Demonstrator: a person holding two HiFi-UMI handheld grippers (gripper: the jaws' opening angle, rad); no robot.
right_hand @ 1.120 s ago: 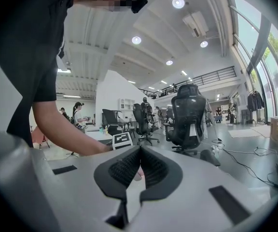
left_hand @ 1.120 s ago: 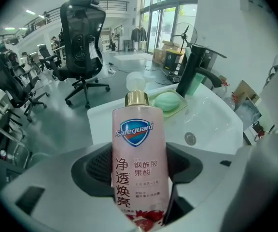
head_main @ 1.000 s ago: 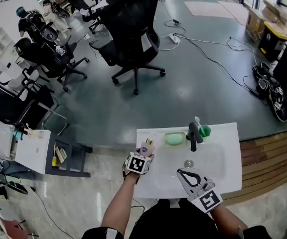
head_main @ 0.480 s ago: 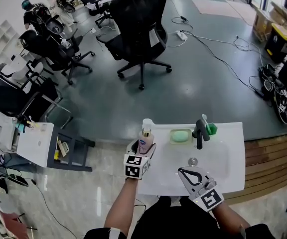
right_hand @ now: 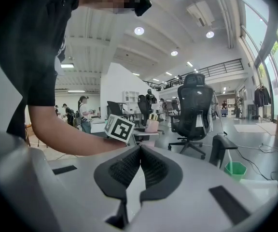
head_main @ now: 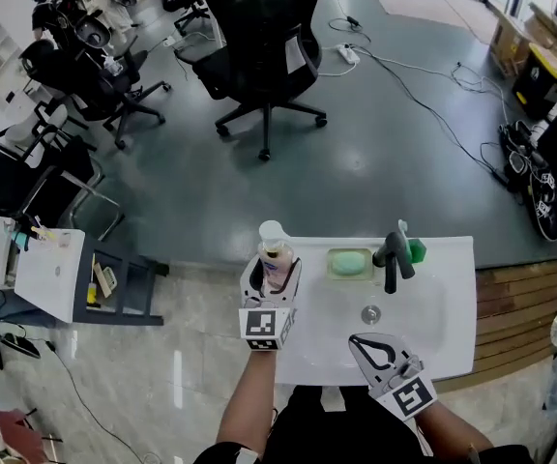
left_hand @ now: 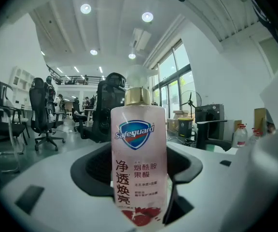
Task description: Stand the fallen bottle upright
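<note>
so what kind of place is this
Probably an open-plan office or lab rather than a bathroom: the white washbasin stands on a bare floor near black office chairs, with a power strip and cables trailing across it.

The bottle (left_hand: 139, 163) fills the left gripper view, but its base runs off the bottom edge, so whether it rests on anything cannot be told. Its cap fades into the bright ceiling, and the fine print under the large characters is too small to read. In the head view the left gripper (head_main: 273, 267) covers the bottle's lower half, hiding where it meets the sink (head_main: 453, 288). The tap (head_main: 392, 259) hides part of the green cup (head_main: 417, 251). In the right gripper view the bottle is tiny, its label unreadable, and the right gripper (right_hand: 140, 151) hides the cup's base. Both arms (head_main: 251, 404) are cut off by the head view's bottom edge.
</note>
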